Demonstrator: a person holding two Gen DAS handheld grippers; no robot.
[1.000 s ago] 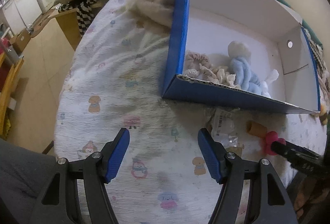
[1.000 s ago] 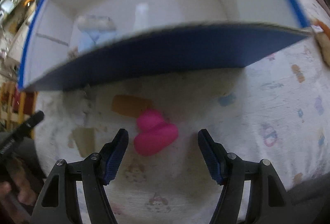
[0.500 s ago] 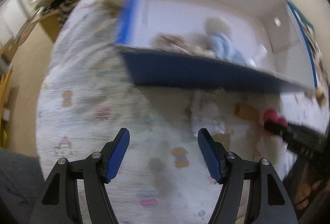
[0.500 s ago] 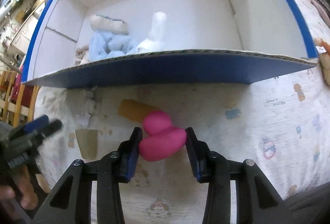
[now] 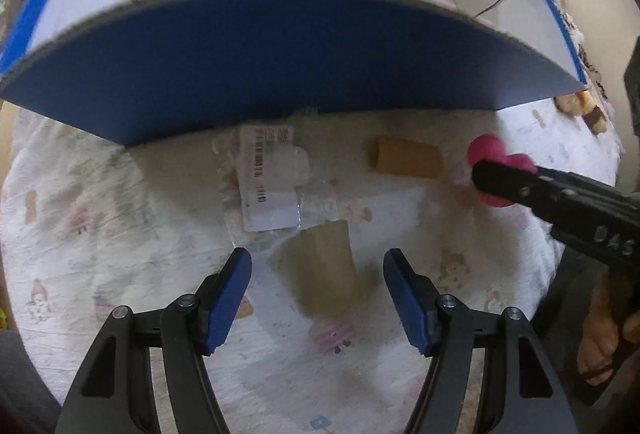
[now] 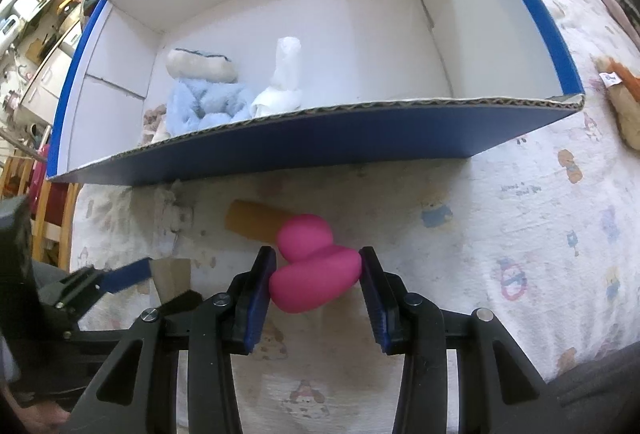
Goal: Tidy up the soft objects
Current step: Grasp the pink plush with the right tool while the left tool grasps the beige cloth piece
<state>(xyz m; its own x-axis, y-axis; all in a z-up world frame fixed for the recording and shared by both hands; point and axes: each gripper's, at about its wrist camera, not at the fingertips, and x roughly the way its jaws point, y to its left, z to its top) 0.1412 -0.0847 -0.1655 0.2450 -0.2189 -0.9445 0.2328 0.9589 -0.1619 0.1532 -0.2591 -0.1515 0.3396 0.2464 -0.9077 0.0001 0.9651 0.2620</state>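
Printed bedsheet [image 6: 520,202] carries a blue box [image 6: 320,146]. Since a second ago the right gripper [image 6: 316,274] has closed; its jaws now clamp the pink duck [image 6: 312,266], ready for boxing. Left gripper [image 5: 316,274] has advanced, jaws apart around a tan piece [image 5: 324,274].

Both cameras sit low over the bed [image 5: 100,218], each looking forward along its own claw toward the blue box [image 5: 280,74] at 12 o'clock. The left view is very near the box wall, which hides most of the inside; the right view sits higher and looks into it. Both share the box, orange tube [image 5: 408,162], pink toy [image 6: 312,266] and bedsheet, and each catches the other claw at its edge
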